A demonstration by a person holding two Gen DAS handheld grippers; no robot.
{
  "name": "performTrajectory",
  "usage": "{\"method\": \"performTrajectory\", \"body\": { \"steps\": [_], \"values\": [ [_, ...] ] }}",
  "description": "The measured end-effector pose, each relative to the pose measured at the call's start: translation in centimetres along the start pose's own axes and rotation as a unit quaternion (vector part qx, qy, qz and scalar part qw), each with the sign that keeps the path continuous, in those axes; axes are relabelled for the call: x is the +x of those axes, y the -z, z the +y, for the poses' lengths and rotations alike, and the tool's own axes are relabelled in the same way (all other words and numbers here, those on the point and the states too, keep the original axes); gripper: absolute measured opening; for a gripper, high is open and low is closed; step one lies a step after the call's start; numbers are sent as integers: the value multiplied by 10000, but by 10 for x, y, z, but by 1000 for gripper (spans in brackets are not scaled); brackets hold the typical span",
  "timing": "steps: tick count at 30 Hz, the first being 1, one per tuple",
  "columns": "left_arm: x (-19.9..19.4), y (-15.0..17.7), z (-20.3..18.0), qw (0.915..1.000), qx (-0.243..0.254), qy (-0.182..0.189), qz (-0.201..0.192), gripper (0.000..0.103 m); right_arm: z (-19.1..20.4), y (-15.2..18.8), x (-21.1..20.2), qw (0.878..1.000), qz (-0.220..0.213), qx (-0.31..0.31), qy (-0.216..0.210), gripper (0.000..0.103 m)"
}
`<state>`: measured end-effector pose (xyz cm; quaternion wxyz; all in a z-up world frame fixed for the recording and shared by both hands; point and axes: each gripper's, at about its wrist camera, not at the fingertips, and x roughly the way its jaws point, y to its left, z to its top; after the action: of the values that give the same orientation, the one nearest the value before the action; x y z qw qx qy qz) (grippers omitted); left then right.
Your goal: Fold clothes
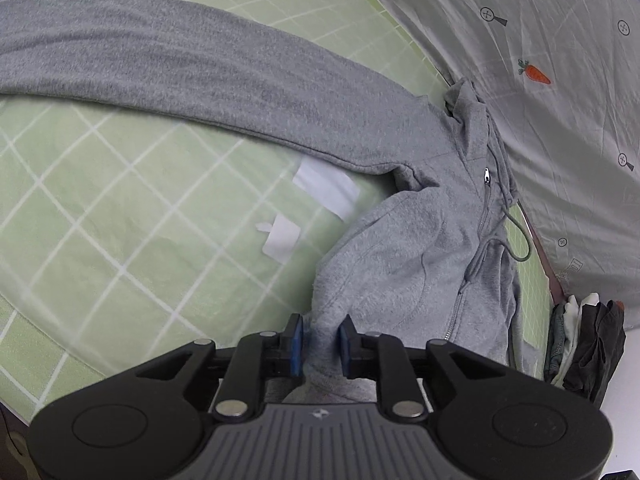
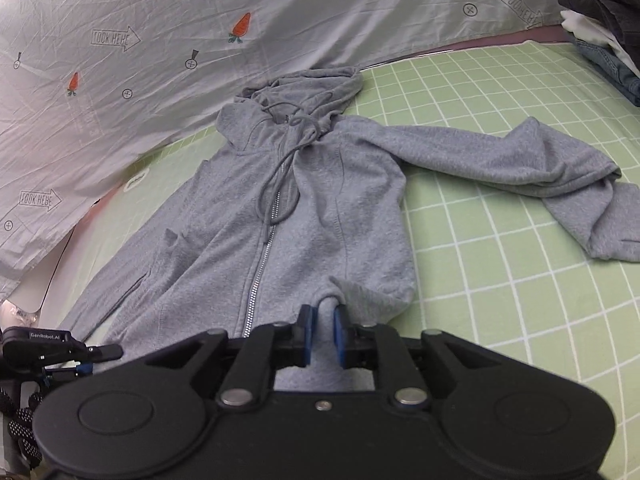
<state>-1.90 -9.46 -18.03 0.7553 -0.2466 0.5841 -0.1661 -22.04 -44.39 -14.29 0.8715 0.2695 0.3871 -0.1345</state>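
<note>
1. grey hoodie lies flat, zipped, mid-frame on the green checked bed.
2. left claw, part open, has hem fabric between its pads.
3. right claw, narrowly parted, pinches a hem fold.

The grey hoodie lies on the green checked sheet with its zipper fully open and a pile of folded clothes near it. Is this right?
Not quite. In the right wrist view the grey hoodie has its zipper closed, not open. It does lie on the green checked sheet, with folded clothes nearby.
</note>
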Motion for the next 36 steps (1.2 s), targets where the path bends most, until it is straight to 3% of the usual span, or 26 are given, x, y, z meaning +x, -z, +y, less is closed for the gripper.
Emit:
{"method": "performTrajectory", "body": {
  "steps": [4,6,11,15,23,26,28,29,30,32,33,35,36],
  "values": [
    [-6,7,5,9997,194,-108,33,48,-7,9,-4,9997,60,186,147,33],
    [-7,11,7,9996,240,-91,95,50,-12,15,-5,9993,108,291,200,45],
    [-8,23,5,9989,412,-103,215,50,-25,28,-8,9977,234,599,208,47],
    [-7,30,1,9981,544,-203,216,51,-28,39,-11,9974,309,494,431,51],
    [-16,39,-5,9948,971,-201,231,57,-40,57,-16,9967,504,538,350,61],
    [-22,41,-16,9885,1472,-133,325,58,-36,60,-17,9975,560,237,350,63],
    [-18,47,-24,9808,1865,-356,437,68,-31,62,-16,9976,600,-33,337,63],
    [-15,50,-28,9765,2041,-491,493,68,-29,62,-14,9976,624,-108,286,62],
    [-11,54,-31,9726,2188,-575,543,68,-28,63,-12,9975,653,-158,213,60],
    [-1,59,-33,9724,2210,-481,574,67,-25,63,-6,9971,725,-218,41,42],
    [3,61,-33,9734,2181,-409,579,64,-25,62,-3,9968,768,-194,-52,27],
    [9,63,-34,9760,2056,-379,613,40,-23,57,-2,9971,728,-174,-162,15],
    [10,62,-35,9771,2002,-365,618,19,-22,54,-4,9974,661,-182,-211,7]
  ]
}}
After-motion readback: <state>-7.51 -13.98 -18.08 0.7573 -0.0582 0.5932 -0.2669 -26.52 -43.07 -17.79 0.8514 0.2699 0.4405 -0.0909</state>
